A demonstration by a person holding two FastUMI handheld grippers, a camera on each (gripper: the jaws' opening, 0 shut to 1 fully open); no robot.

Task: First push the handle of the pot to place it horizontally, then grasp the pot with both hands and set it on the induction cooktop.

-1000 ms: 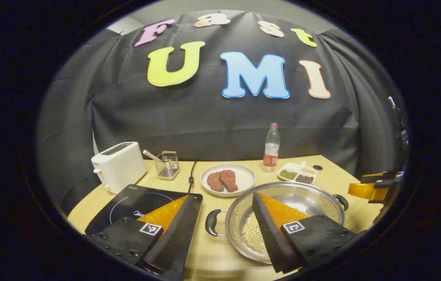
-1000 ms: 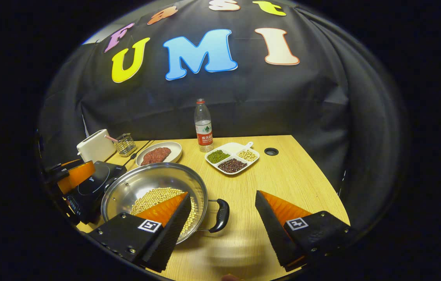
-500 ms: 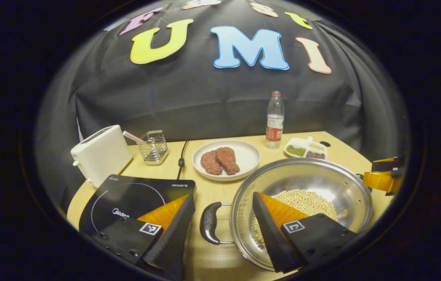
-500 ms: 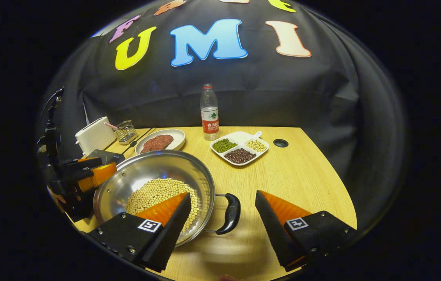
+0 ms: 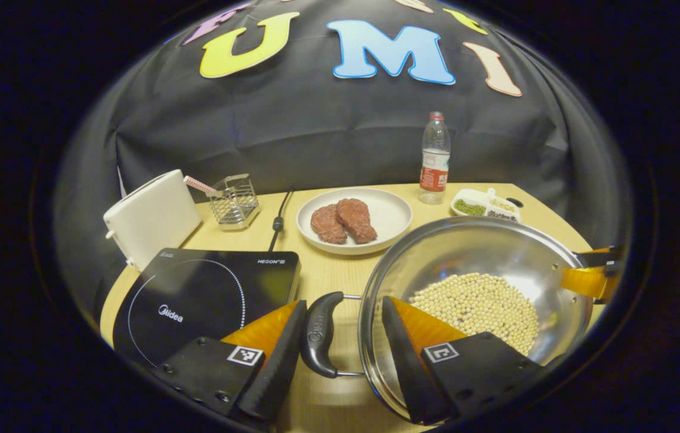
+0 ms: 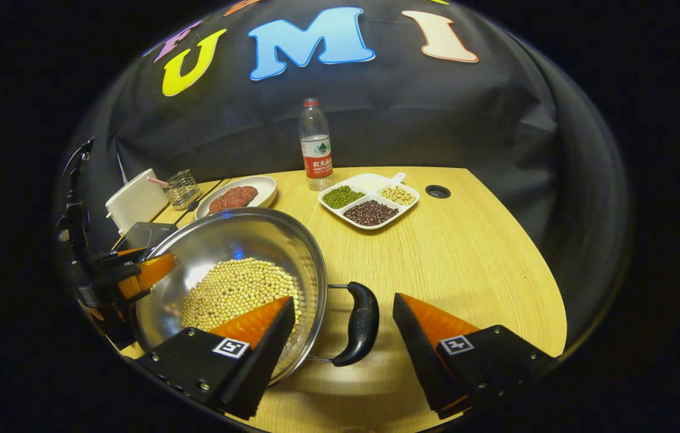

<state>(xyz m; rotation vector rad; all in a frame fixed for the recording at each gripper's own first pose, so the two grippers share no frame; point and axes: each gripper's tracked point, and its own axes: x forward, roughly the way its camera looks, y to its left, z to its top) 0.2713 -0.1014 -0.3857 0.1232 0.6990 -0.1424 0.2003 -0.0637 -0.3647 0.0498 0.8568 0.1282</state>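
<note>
- Two grippers closer on the pot (image 5: pixel 484 282) than a second ago; both side handles now bracketed, so grasp judged about to start, handle-pushing step apparently done.
- Left gripper (image 5: pixel 340 337): jaws apart, astride the pot's left handle (image 5: pixel 317 334), one finger just touching or almost touching it, other finger over the pot's rim; not yet clamped.
- Right gripper (image 6: pixel 340 337): jaws apart, right handle (image 6: pixel 359 325) between them, gap visible on both sides, nothing gripped.
- Pot on the table (image 6: pixel 466 252), just right of the cooktop (image 5: pixel 201 300), not yet on it; handles lying roughly level, left and right of the bowl.
- Next judged: close both pairs of jaws on the handles, lift evenly, shift left onto the cooktop.
- Counted around the pot: one cooktop, one toaster (image 5: pixel 150 219), one wire basket (image 5: pixel 232 201), one plate (image 5: pixel 397 213) with two pieces of meat (image 5: pixel 341 221), one bottle (image 5: pixel 434 159), one divided dish (image 6: pixel 370 201) with three kinds of beans, one heap of pale beans (image 5: pixel 478 304) inside the pot.
</note>
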